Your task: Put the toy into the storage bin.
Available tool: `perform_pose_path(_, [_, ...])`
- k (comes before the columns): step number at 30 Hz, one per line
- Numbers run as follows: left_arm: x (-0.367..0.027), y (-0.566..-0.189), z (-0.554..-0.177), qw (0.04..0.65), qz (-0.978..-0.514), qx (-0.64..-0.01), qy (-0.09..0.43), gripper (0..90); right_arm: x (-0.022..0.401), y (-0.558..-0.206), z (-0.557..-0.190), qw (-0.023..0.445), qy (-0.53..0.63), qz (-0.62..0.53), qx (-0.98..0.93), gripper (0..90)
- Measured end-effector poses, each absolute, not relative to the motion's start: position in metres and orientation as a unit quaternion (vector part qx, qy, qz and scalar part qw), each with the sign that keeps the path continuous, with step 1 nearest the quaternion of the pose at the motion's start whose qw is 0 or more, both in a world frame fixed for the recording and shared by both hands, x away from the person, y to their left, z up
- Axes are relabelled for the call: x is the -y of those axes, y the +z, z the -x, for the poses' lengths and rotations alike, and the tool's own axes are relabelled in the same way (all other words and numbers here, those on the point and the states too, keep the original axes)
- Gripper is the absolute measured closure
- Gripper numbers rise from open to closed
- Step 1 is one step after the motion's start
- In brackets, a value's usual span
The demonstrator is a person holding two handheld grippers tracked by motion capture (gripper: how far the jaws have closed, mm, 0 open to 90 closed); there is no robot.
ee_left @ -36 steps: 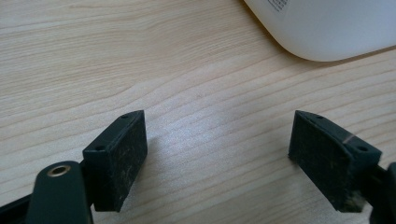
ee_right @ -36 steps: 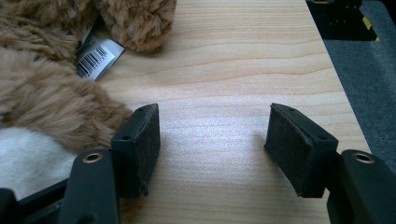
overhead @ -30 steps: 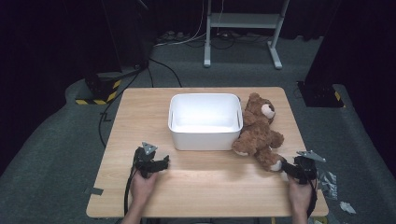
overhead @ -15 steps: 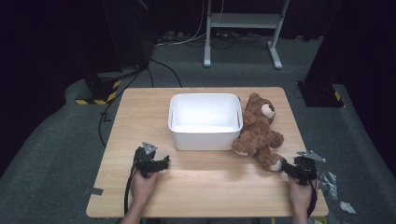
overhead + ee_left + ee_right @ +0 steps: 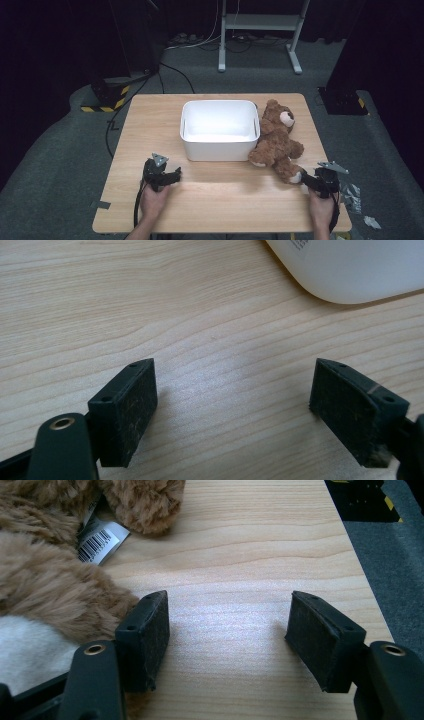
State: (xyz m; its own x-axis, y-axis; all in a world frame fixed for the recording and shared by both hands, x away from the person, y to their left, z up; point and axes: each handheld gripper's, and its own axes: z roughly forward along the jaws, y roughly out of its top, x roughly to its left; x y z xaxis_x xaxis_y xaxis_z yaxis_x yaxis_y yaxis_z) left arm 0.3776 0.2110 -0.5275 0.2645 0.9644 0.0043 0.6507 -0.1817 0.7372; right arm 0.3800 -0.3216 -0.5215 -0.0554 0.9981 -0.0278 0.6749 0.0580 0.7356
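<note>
A brown teddy bear (image 5: 276, 141) lies on the wooden table (image 5: 150, 120), leaning against the right side of a white bin (image 5: 219, 130). My right gripper (image 5: 311, 181) rests on the table by the bear's foot, jaws open; in the right gripper view (image 5: 227, 630) bare wood lies between them and the bear's furry leg (image 5: 50, 587) touches the left jaw from outside. A white barcode tag (image 5: 100, 541) shows on the bear. My left gripper (image 5: 172, 177) sits open near the table's front left; in the left gripper view (image 5: 232, 405) nothing is between its pads, and the bin's corner (image 5: 350, 270) is ahead.
The table's right edge (image 5: 357, 560) runs close beside the right gripper, with grey floor beyond. A metal stand (image 5: 260, 30) and cables lie on the floor behind the table. Bits of tape (image 5: 352, 192) lie on the floor at the right.
</note>
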Motion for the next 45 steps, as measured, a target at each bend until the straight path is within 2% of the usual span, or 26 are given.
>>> perform_pose_path(14, [-0.211,-0.528,-0.377,0.323,-0.731,-0.551,0.241,19.0,0.321,-0.521,-0.382,0.281,0.283,-0.628,-0.668,33.0])
perform_pose_path(26, [-0.21,-0.528,-0.377,0.324,-0.731,-0.55,0.241,19.7,0.321,-0.522,-0.381,0.29,0.282,-0.625,-0.668,27.5])
perform_pose_path(28, [-0.21,-0.528,-0.378,0.324,-0.731,-0.55,0.242,19.7,0.321,-0.52,-0.38,0.276,0.283,-0.633,-0.666,26.9])
perform_pose_path(45, [-0.21,-0.528,-0.378,0.324,-0.731,-0.55,0.242,19.7,0.324,-0.509,-0.361,0.271,0.353,-0.607,-0.658,27.7])
